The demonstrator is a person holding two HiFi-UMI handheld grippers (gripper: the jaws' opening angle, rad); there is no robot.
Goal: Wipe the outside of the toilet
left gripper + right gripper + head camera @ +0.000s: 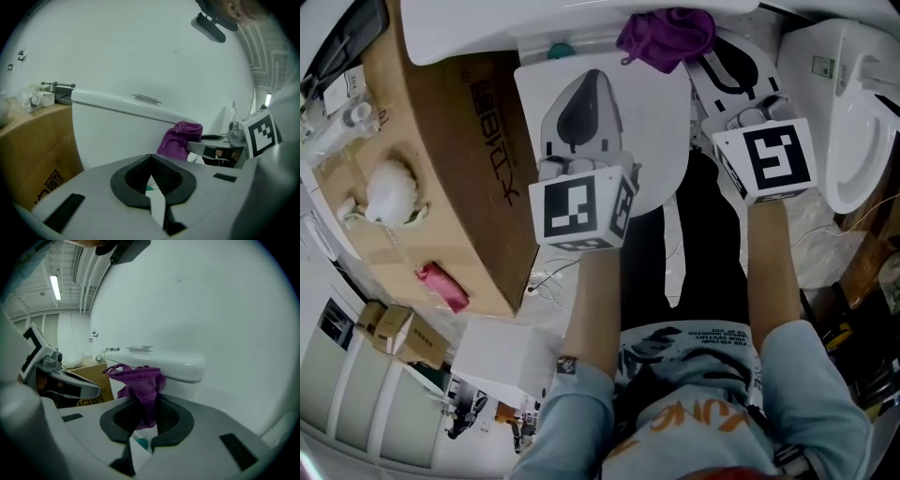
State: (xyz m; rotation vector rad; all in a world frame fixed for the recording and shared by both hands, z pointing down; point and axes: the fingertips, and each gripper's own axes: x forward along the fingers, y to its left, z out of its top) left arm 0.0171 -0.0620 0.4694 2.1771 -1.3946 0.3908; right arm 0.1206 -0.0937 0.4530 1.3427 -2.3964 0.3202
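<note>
A white toilet stands below me with its lid down and its tank at the top of the head view. My right gripper is shut on a purple cloth, which bunches against the tank's front just above the lid. In the right gripper view the cloth hangs from between the jaws, in front of the tank. My left gripper hovers over the lid, its jaws closed with nothing in them. The left gripper view shows the cloth to the right, held by the other gripper.
A large cardboard box stands left of the toilet, with a white fluffy item and a pink item on top. A second white toilet stands at the right. A small white box sits on the floor at lower left.
</note>
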